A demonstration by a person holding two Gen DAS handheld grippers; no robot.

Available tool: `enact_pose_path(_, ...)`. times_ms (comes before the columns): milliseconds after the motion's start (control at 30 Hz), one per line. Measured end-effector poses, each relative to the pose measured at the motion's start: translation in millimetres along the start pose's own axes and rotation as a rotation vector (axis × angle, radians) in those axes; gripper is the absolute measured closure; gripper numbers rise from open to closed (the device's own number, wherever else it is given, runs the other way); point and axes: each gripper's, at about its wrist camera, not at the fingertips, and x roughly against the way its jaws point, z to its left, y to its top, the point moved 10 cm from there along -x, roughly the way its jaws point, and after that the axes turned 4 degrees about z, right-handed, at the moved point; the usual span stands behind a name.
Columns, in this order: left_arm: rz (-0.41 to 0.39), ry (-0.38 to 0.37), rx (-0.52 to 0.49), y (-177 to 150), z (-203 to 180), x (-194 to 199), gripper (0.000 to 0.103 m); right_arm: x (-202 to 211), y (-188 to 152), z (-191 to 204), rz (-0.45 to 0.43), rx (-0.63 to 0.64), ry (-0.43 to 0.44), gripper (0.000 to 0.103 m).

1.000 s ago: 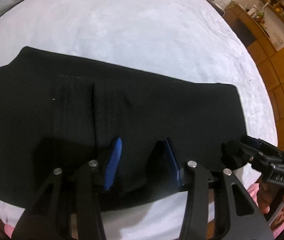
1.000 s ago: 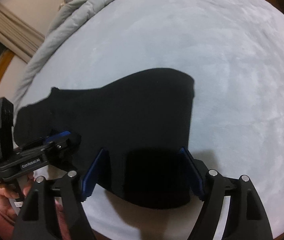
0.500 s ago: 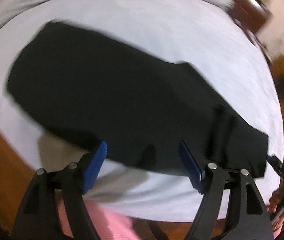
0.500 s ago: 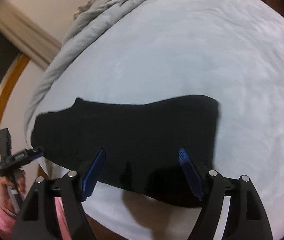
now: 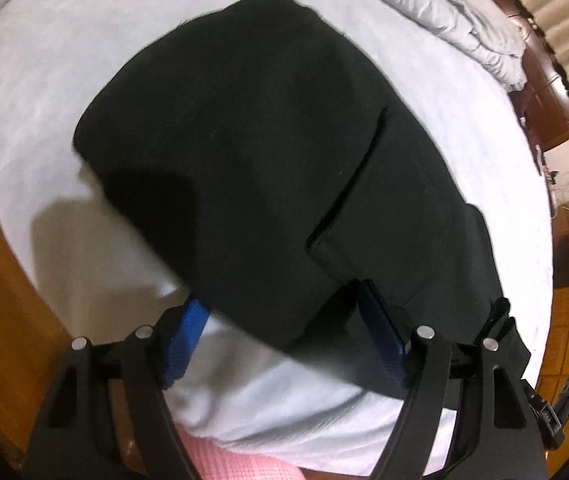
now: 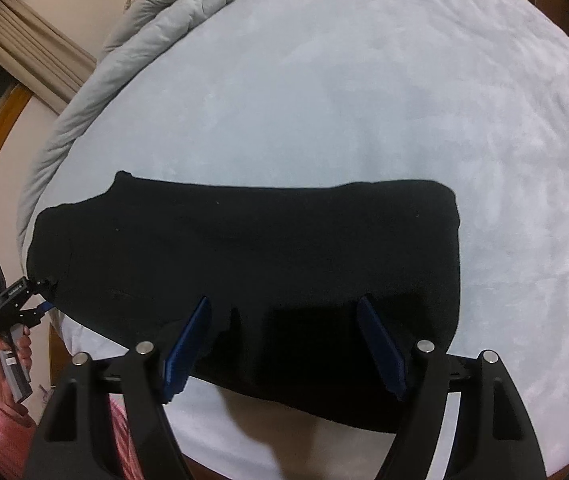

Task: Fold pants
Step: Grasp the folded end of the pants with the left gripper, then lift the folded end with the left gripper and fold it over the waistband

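One white bed [image 6: 364,92] carried one grey duvet [image 6: 136,32] and one pair of folded black pants [image 6: 244,264] near its front edge. Two grippers, left [image 5: 284,340] and right [image 6: 284,344], hovered spread, holding nothing.

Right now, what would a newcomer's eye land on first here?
The black folded pants, a dark slab across the near side of the pale grey-white bedsheet. Next, the open blue-padded right gripper over their near edge, and the rumpled grey quilt along the bed's far-left edge.
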Motion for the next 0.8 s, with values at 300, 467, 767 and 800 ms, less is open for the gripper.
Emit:
enact_pose_path(300, -0.034, -0.109, 0.090, 17.7, 7.5, -2.3, 0.033, -5.5, -4.9, -7.0, 0.013, -0.011, -0.013, 0.027)
enact_pose_path(467, -0.085, -0.149, 0.052, 26.1, -5.4, 8.1, 0.053, -5.8, -6.0, -6.5, 0.014, -0.004, -0.020, 0.027)
enact_pose_path(767, -0.126, -0.165, 0.069, 30.9, -10.4, 12.1, 0.070, -4.8, -6.3, -5.1, 0.012, -0.008, -0.005, 0.027)
enact_pose_path(800, -0.142, -0.170, 0.061, 31.2, -17.5, 18.0, 0.071, -3.4, -6.2, -5.2, 0.010, -0.015, 0.001, 0.027)
